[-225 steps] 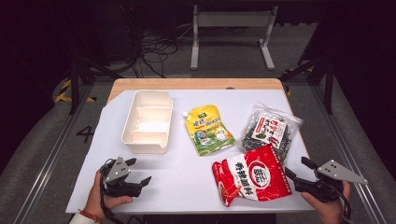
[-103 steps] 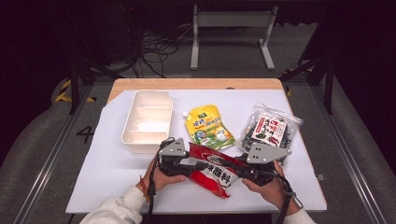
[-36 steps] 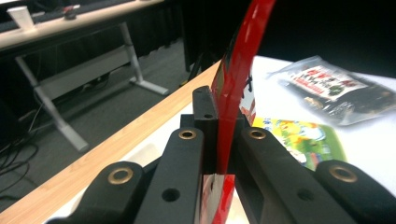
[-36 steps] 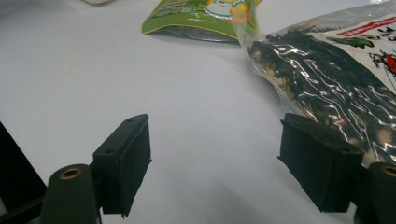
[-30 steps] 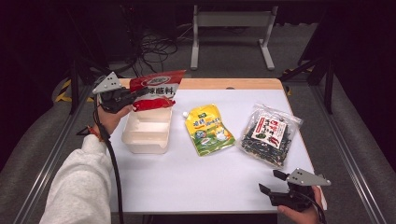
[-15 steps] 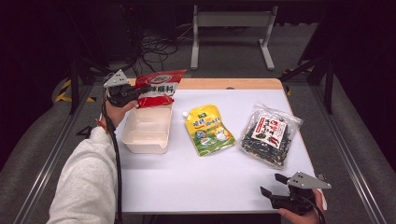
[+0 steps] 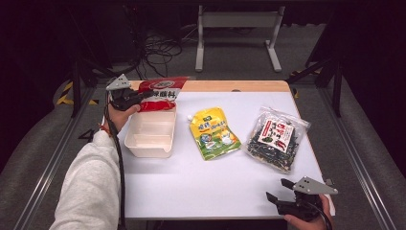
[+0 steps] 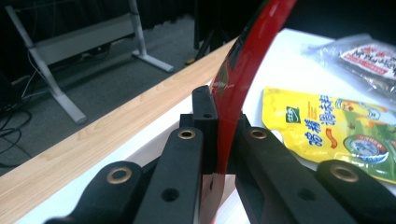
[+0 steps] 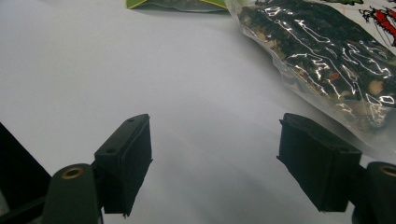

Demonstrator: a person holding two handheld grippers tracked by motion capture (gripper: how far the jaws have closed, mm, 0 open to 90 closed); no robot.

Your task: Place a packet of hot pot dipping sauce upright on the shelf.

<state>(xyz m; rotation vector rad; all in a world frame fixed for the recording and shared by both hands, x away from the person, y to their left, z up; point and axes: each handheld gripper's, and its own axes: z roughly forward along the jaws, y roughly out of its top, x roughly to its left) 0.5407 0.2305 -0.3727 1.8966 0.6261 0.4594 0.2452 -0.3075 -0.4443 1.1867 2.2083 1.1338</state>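
Tongs of the left hand [image 7: 139, 98] clenched on the red pouch's [image 7: 160, 92] edge, pouch hanging over the white tray's [image 7: 149, 136] far end, apparently for lowering in; right tongs [image 7: 283, 190] released, idle above the tabletop [image 7: 201, 182].

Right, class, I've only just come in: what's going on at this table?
A person works with a gripper in each hand. The left gripper is shut on the edge of a red packet, holding it over the far end of a white tray, so it seems headed into the tray. The right gripper rests open near the table's front right corner, holding nothing. A yellow pouch and a clear bag of dark dried food lie flat on the table to the right of the tray.
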